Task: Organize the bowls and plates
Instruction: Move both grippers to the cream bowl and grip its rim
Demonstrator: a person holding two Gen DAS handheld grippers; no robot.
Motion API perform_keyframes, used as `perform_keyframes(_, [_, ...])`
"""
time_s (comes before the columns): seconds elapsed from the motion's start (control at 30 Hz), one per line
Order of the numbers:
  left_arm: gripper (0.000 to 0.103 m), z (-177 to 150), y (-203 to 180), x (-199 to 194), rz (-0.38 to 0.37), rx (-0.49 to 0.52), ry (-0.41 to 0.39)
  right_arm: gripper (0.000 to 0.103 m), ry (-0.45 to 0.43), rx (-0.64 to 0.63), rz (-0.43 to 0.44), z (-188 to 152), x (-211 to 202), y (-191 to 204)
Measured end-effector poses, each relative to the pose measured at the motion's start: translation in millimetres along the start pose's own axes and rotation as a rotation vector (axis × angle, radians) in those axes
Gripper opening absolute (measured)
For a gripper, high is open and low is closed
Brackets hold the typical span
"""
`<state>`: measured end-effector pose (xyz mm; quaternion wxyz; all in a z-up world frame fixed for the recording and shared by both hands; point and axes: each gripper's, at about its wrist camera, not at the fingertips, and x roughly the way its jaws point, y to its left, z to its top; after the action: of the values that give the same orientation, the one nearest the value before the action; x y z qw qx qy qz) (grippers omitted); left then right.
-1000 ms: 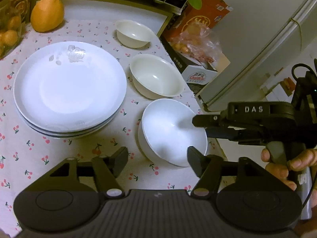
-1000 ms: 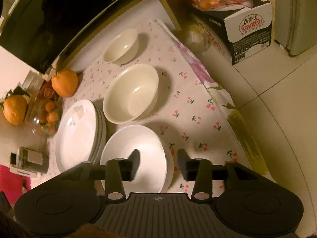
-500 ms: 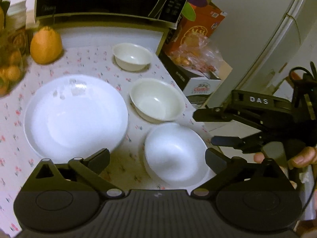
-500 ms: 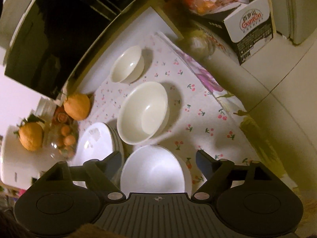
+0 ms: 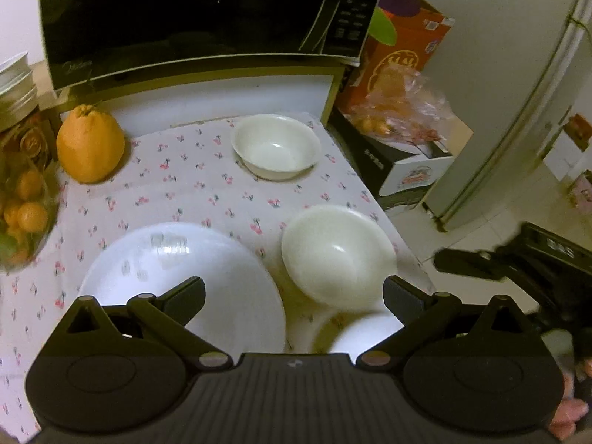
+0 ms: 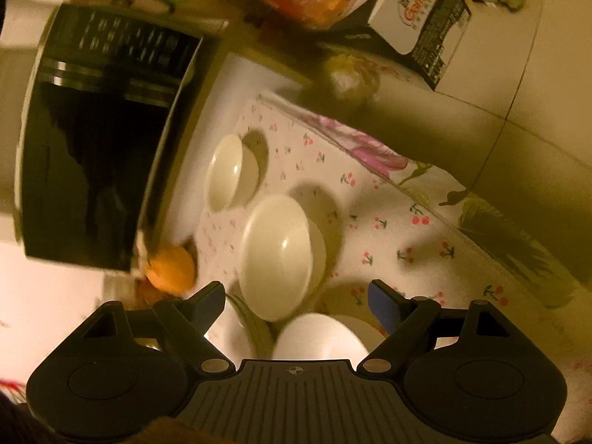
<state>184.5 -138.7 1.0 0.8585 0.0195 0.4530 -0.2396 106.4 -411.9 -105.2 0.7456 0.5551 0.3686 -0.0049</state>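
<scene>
A stack of white plates (image 5: 177,281) lies on the cherry-print cloth (image 5: 192,185). To its right stands a medium cream bowl (image 5: 338,255), and behind that a small cream bowl (image 5: 275,146). A white bowl (image 5: 355,333) sits nearest, half hidden under my left gripper (image 5: 294,288), which hangs open above it with nothing between its fingers. My right gripper (image 6: 296,292) is open too and holds nothing. Ahead of it are the medium bowl (image 6: 277,255), the small bowl (image 6: 225,174) and the white bowl (image 6: 322,336). One of its fingers (image 5: 462,259) shows at the right edge of the left wrist view.
A black microwave (image 5: 192,14) stands at the back of the table. At the left are a large orange fruit (image 5: 90,144) and a bag of small oranges (image 5: 26,211). Beyond the table's right edge are boxes (image 5: 407,155) on the floor and a fridge (image 5: 499,92).
Both grippers' jaws have spread wide. The left gripper has risen and drawn back from the white bowl, so the microwave now shows. The right gripper has rolled, and its view is tilted.
</scene>
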Motion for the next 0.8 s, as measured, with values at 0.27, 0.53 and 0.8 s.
perform_keyframes(0.27, [0.099,29,1,39,-0.031,0.060,0.043,0.086,0.001,0.046,0.049,4,12,1])
perform_keyframes(0.53, [0.074,41,13,64,-0.086,0.005,0.069,0.086,0.008,0.172,0.113,8,26,-10])
perform_keyframes(0.8, [0.049,41,19,84,-0.132,0.001,0.128,0.084,-0.024,0.098,0.065,5,32,1])
